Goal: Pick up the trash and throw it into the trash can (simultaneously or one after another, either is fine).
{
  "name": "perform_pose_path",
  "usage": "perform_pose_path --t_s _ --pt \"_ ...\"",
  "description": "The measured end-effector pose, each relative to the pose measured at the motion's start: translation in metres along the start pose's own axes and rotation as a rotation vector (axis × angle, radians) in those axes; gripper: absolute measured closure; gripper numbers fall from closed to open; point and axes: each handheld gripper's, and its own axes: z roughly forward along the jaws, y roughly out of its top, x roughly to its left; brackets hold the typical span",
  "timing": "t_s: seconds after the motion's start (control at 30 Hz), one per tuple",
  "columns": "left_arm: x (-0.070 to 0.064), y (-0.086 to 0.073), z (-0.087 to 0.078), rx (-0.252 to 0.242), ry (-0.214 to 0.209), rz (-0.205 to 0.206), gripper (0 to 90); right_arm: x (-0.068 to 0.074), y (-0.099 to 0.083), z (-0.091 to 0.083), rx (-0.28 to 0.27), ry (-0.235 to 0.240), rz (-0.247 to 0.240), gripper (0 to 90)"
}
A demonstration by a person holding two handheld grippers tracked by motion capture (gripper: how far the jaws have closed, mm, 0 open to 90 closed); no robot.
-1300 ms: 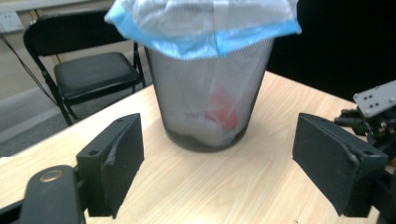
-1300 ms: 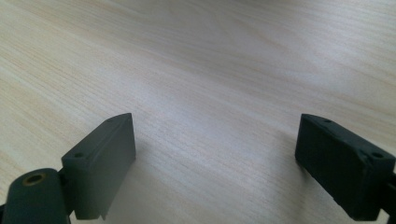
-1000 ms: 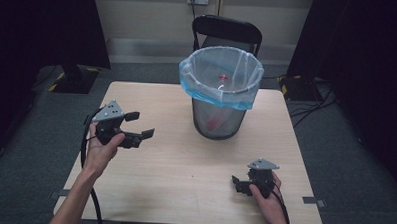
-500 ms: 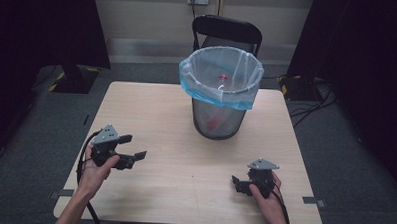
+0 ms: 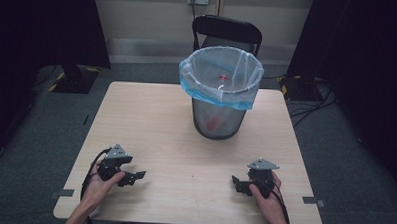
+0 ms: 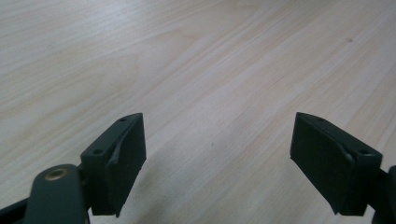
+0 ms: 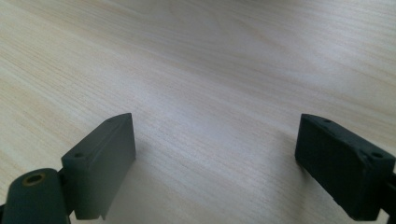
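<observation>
Left claw (image 5: 134, 176) pulled back to near table (image 5: 151, 115) edge, jaws wide, pointing right

On the table (image 5: 136, 115), your one obstacle is the bin (image 5: 220, 95), standing at 12 o'clock toward the far edge. Bare wood runs between your left gripper (image 5: 132, 173) at 8 o'clock and your right gripper (image 5: 238, 183) at 4 o'clock. A chair (image 5: 226, 35) blocks the space beyond the bin.

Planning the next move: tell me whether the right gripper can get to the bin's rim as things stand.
Probably yes: the right gripper, jaws open and empty, rests near the table's front edge, with bare wood between it and the bin.
</observation>
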Motion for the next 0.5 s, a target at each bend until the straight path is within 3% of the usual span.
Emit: perform_pose_path --t_s 0.17,0.37,0.5 --pt "-0.007 -0.005 0.013 0.06 0.007 0.032 19.0 0.0 0.0 0.0 0.0 0.0 0.0 11.5" --pt "-0.012 -0.01 0.018 0.025 0.042 0.076 16.4 0.0 0.0 0.0 0.0 0.0 0.0 11.5" --pt "-0.013 -0.013 0.019 -0.006 0.046 0.069 14.2 0.0 0.0 0.0 0.0 0.0 0.0 11.5"
